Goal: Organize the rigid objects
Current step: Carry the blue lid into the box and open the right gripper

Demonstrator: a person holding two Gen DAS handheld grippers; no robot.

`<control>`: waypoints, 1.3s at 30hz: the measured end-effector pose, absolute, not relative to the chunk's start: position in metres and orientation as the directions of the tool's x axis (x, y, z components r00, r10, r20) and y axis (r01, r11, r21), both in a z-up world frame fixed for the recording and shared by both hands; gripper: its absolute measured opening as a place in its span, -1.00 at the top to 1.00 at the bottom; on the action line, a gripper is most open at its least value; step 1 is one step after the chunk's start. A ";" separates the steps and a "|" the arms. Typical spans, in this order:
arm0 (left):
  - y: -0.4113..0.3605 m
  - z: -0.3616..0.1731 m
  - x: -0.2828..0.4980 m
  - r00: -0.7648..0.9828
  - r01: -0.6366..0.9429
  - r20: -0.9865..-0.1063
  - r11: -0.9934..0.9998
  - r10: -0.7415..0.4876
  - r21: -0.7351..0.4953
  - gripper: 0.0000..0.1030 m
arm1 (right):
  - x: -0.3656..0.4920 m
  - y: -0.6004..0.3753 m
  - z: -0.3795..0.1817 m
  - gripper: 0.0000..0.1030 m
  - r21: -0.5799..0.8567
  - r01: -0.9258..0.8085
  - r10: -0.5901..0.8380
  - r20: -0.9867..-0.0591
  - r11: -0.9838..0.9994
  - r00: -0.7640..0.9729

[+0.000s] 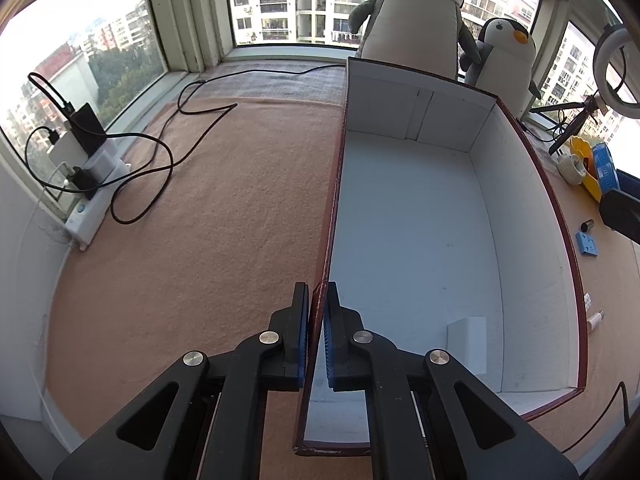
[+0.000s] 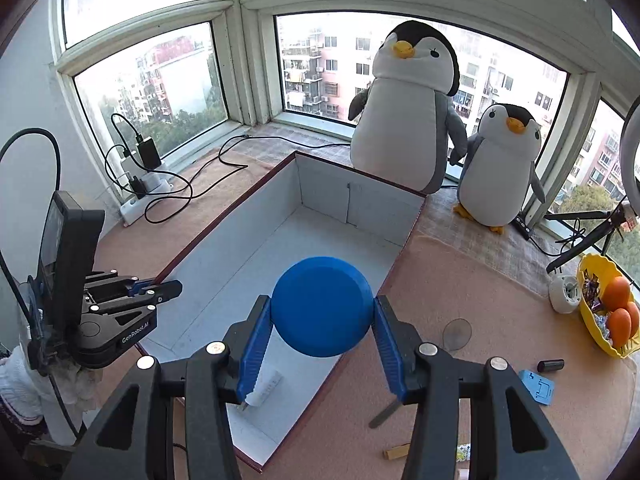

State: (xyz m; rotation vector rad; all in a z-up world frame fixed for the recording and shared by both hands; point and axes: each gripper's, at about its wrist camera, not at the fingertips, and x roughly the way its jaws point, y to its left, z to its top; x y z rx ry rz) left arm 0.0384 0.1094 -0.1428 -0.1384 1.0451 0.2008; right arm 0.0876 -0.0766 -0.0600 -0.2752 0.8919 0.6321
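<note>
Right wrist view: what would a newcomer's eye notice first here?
First the blue disc, held between the right gripper fingers over the open white-lined box. Next the two plush penguins standing by the window behind the box. At left, the left gripper clamps the box wall.

- A bay of windows with pale frames wraps the corner; daylight pours in, with apartment blocks and trees outside.
- A tan carpeted surface runs up to the sill.
- A white power strip with black cables lies by the left wall.
- Two plush penguins stand by the glass.
- What seems a ring light stands at right.
</note>
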 end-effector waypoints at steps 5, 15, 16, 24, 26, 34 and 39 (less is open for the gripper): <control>0.109 -0.142 0.039 0.487 -0.232 -0.868 0.973 0.099 -0.019 0.89 | 0.092 -0.058 -0.067 0.11 0.028 -0.634 0.396 -0.802 0.773 0.447; 0.109 -0.141 0.039 0.488 -0.231 -0.867 0.973 0.098 -0.021 0.89 | 0.099 -0.036 -0.085 0.11 0.010 -0.647 0.371 -0.826 0.762 0.424; 0.109 -0.141 0.039 0.488 -0.232 -0.867 0.973 0.098 -0.021 0.89 | 0.100 -0.034 -0.087 0.11 0.011 -0.648 0.370 -0.828 0.761 0.421; 0.109 -0.141 0.039 0.488 -0.233 -0.868 0.972 0.096 -0.024 0.89 | 0.103 -0.026 -0.096 0.11 0.014 -0.653 0.364 -0.839 0.758 0.404; 0.109 -0.141 0.039 0.488 -0.233 -0.868 0.972 0.095 -0.025 0.89 | 0.105 -0.025 -0.098 0.11 0.021 -0.655 0.365 -0.843 0.755 0.394; 0.109 -0.141 0.039 0.488 -0.232 -0.868 0.973 0.095 -0.023 0.89 | 0.106 -0.027 -0.099 0.01 0.022 -0.655 0.368 -0.841 0.756 0.396; 0.110 -0.142 0.038 0.486 -0.232 -0.869 0.972 0.096 -0.022 0.89 | 0.103 -0.028 -0.094 -0.27 0.004 -0.654 0.367 -0.831 0.756 0.419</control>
